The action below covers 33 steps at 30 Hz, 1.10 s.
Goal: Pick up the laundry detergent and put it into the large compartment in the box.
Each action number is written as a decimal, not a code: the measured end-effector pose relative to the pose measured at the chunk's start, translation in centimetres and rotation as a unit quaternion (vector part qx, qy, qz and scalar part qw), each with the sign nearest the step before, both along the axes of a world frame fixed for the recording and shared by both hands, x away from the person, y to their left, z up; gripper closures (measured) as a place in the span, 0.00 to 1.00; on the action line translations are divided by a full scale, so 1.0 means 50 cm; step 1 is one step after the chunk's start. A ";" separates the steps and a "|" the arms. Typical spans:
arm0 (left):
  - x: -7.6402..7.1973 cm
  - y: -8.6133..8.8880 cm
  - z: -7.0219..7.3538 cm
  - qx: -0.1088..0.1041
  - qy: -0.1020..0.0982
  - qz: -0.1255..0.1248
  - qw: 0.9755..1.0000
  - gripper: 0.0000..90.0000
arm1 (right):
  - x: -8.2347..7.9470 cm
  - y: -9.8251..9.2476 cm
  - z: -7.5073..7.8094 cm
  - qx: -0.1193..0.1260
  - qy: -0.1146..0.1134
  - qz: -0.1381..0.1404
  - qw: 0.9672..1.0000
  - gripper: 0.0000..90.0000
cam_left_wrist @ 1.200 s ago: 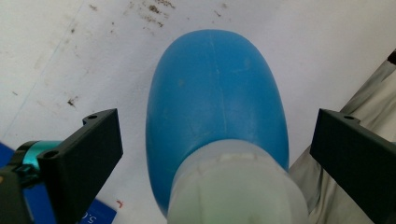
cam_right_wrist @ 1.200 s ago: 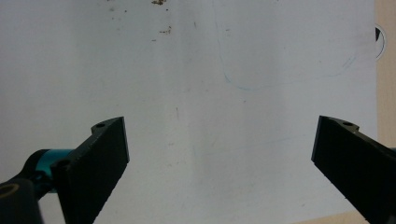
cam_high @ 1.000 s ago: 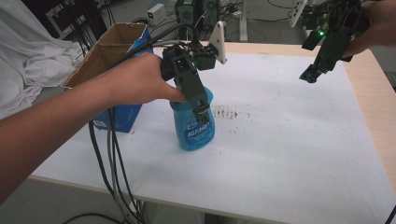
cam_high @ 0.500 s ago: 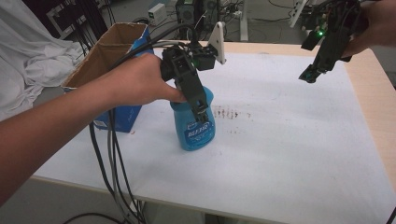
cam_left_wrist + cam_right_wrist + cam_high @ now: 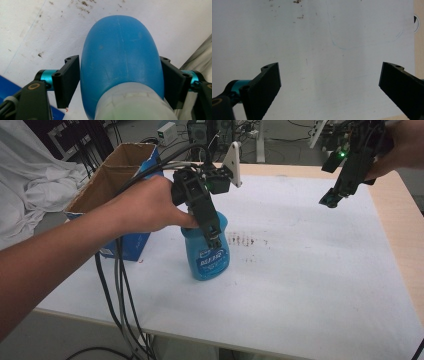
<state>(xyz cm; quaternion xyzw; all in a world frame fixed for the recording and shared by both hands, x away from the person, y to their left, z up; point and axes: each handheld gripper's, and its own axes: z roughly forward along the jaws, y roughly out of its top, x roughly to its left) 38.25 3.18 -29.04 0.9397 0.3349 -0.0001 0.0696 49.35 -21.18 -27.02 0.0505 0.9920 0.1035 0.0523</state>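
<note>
Left tool (image 5: 120, 82) masking blue bottle (image 5: 120, 55) top

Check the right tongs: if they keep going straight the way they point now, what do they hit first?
Most likely the bare white table cover. The right tongs stand open with nothing between them, aimed down at it. The blue bottle, gripped by the left tongs, sits well off that line in the high view. Depth is a guess.
</note>
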 end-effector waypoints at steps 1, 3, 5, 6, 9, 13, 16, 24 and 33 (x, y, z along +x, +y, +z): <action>0.000 0.000 0.000 0.000 -0.001 0.001 1.000 0.30 | 0.000 0.000 0.000 -0.001 0.001 0.000 1.000 0.03; 0.000 0.000 0.000 0.000 0.001 0.001 1.000 0.32 | 0.000 0.000 0.000 0.000 0.001 -0.001 1.000 0.03; 0.000 0.001 -0.001 0.000 0.002 0.003 1.000 0.36 | 0.001 0.001 -0.001 -0.003 0.000 0.000 1.000 0.03; 0.000 0.001 -0.001 0.000 0.002 0.003 1.000 0.37 | 0.001 0.001 -0.001 -0.003 0.000 0.000 1.000 0.03; 0.001 0.003 0.000 -0.001 0.005 0.001 1.000 0.39 | 0.002 0.001 -0.002 -0.003 -0.001 0.004 1.000 0.03; -0.002 0.002 0.002 -0.005 0.002 0.000 1.000 0.41 | 0.002 0.002 -0.001 -0.005 0.000 0.002 1.000 0.03; -0.002 0.002 0.003 -0.004 0.002 -0.001 1.000 0.41 | 0.001 0.003 -0.003 -0.005 0.001 0.001 1.000 0.03; -0.002 0.010 0.067 -0.018 0.005 0.000 1.000 0.42 | -0.002 0.005 -0.003 -0.009 0.003 0.005 1.000 0.03; -0.002 0.039 0.207 -0.005 -0.017 -0.025 1.000 0.42 | -0.005 0.008 -0.002 -0.007 0.004 0.006 1.000 0.03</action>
